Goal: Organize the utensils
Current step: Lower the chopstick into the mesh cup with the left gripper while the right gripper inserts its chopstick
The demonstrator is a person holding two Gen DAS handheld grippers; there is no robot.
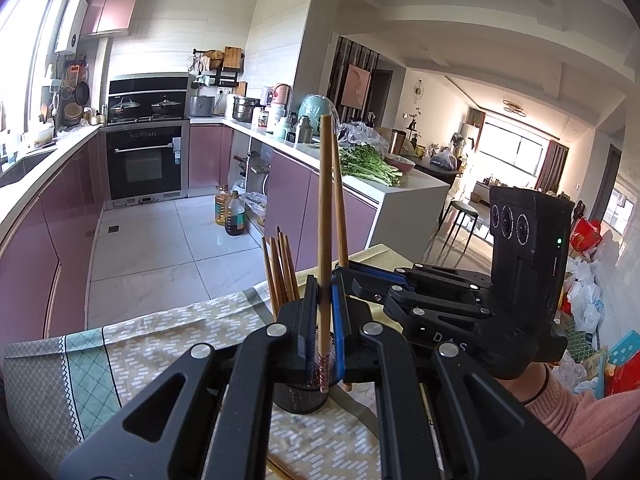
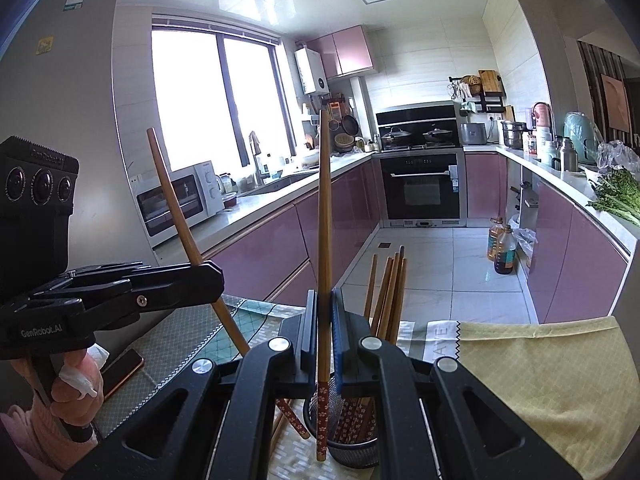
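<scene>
My left gripper (image 1: 325, 308) is shut on a wooden chopstick (image 1: 325, 200) that stands nearly upright, its flower-patterned lower end over the black mesh holder (image 1: 298, 398). My right gripper (image 2: 324, 320) is shut on a second upright chopstick (image 2: 325, 200), its patterned end low beside the holder (image 2: 354, 448). Several chopsticks (image 2: 388, 292) stand in the holder. Each view shows the other gripper close by: the right gripper (image 1: 340, 276) with its chopstick (image 1: 339, 208), and the left gripper (image 2: 214, 276) with its tilted chopstick (image 2: 172, 200). Whether either tip is inside the holder is unclear.
The holder stands on a patterned tablecloth (image 1: 160, 344) with a yellow cloth (image 2: 540, 380) to the right. A phone (image 2: 120, 372) lies at the left. Another chopstick (image 1: 280, 470) lies on the cloth nearby. Beyond the table's far edge are the kitchen floor and purple cabinets.
</scene>
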